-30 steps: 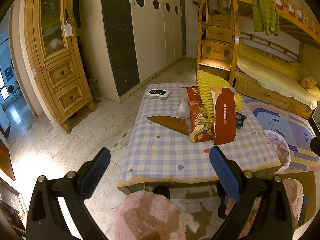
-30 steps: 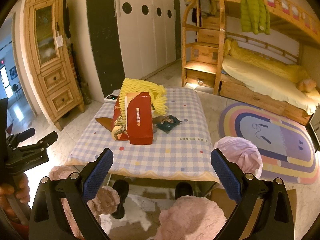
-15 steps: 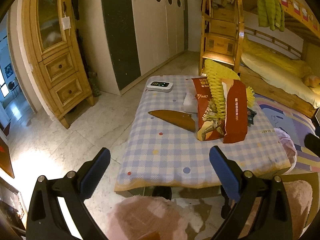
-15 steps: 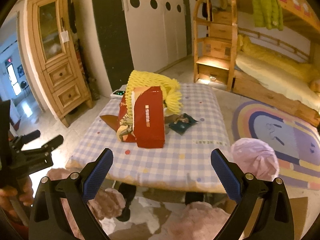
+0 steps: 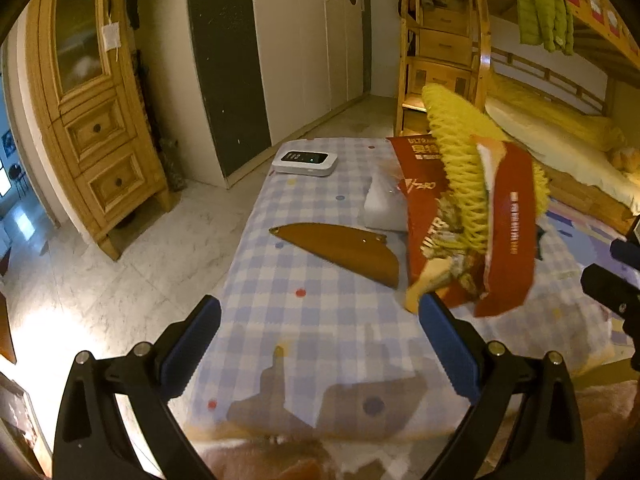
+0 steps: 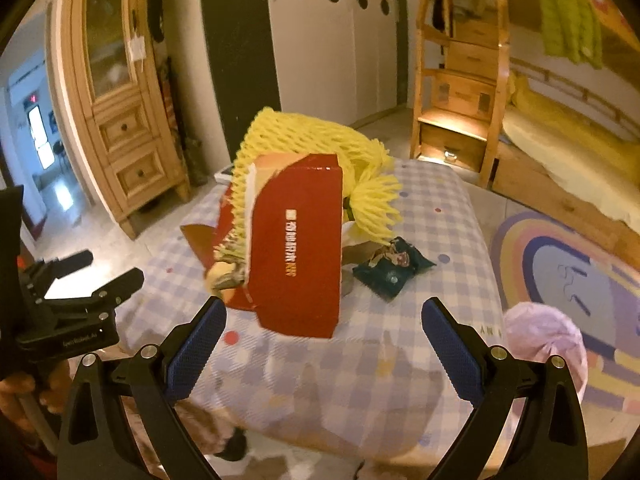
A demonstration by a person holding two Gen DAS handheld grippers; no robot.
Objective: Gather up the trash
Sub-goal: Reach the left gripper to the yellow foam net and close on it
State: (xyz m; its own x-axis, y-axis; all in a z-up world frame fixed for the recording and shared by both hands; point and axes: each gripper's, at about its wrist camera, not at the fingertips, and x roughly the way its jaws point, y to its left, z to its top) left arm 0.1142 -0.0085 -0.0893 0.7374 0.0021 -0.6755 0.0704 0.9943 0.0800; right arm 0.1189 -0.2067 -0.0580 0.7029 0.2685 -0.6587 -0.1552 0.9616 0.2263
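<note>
Right wrist view, both grippers' jaws wide and empty, red box [image 6: 298, 248] mid-table, checked table [image 6: 420, 216] near edge bare.

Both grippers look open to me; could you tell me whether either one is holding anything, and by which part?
Nothing is held. The left gripper and right gripper are both open and empty, short of the red box on the table.

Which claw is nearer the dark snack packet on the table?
Right. The right claw faces the snack packet just ahead; the left claw is over the table's other side, beyond the red box.
</note>
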